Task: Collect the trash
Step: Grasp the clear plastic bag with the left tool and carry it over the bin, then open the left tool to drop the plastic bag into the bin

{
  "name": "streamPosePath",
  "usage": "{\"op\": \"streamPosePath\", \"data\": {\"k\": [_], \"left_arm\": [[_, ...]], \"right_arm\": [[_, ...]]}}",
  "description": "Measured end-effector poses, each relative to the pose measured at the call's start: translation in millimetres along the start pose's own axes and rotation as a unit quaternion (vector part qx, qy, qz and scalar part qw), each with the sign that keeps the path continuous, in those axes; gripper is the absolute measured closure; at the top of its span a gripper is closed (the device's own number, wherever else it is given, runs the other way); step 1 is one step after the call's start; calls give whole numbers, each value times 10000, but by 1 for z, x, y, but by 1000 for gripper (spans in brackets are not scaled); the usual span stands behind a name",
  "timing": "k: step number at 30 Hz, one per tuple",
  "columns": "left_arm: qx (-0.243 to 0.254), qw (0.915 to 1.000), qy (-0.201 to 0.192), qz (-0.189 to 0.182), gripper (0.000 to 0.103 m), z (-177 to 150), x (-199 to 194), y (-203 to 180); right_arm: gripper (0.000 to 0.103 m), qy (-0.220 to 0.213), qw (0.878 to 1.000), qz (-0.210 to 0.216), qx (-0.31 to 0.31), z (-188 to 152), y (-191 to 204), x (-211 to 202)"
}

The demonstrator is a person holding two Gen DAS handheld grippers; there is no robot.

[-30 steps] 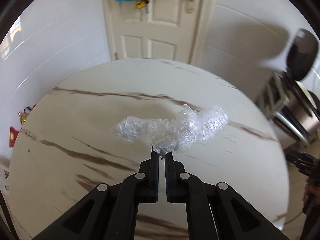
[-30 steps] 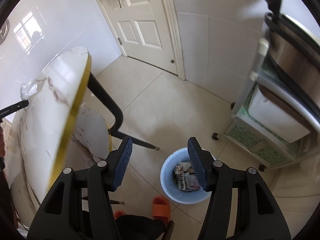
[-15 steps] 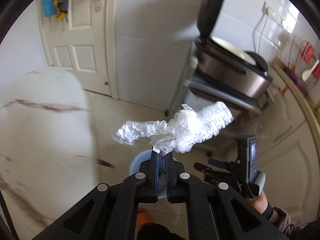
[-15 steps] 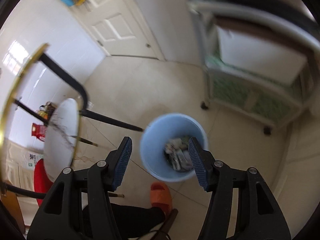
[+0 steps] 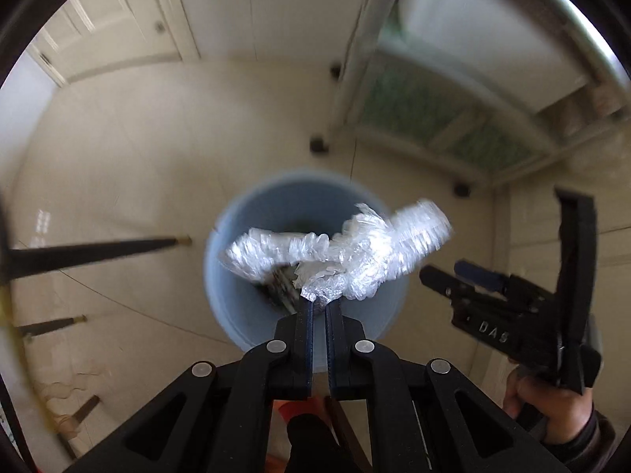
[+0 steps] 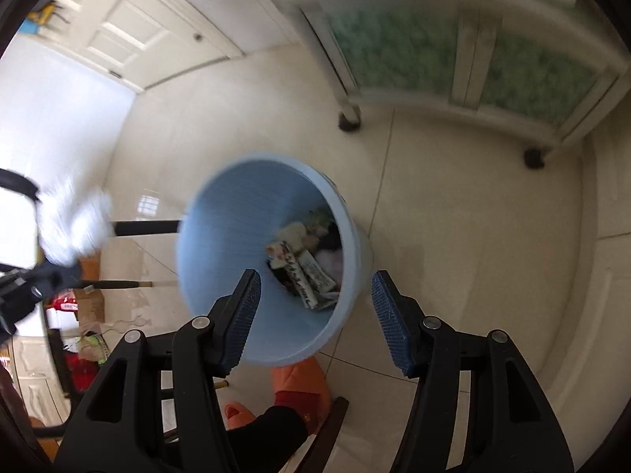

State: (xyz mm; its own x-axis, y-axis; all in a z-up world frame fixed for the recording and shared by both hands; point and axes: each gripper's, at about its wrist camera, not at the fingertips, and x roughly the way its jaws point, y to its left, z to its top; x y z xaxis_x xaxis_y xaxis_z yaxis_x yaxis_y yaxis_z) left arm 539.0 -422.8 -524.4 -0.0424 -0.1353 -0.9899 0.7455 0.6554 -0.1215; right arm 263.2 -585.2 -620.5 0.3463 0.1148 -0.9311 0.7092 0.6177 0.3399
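One plastic wrap [image 5: 339,252], clamped in left claw [image 5: 319,307] | one blue bin [image 6: 221,236], centre frame | right claw [image 6: 315,311] apart, empty | bare floor [image 6: 473,236] around bin.

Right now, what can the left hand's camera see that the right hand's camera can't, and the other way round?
Only the left wrist view shows the hand gripping the right gripper, seen side-on. Only the right wrist view shows the orange slipper and the paper scraps lying in the bin. Both show the blue bin, the crumpled plastic wrap and the tiled floor.
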Motion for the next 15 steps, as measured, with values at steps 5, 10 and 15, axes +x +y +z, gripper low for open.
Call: {"op": "streamPosePath", "data": {"k": [5, 10, 15], "left_arm": [[-115, 9967, 793, -90, 101, 22, 80, 20], [-116, 9942, 1070, -19, 101, 38, 118, 34], [-164, 9933, 1146, 28, 100, 47, 131, 35]], "right_arm": [[51, 347, 9991, -93, 222, 2, -15, 59], [76, 749, 9963, -301, 281, -4, -20, 98], [87, 783, 9962, -284, 238, -9, -25, 103]]}}
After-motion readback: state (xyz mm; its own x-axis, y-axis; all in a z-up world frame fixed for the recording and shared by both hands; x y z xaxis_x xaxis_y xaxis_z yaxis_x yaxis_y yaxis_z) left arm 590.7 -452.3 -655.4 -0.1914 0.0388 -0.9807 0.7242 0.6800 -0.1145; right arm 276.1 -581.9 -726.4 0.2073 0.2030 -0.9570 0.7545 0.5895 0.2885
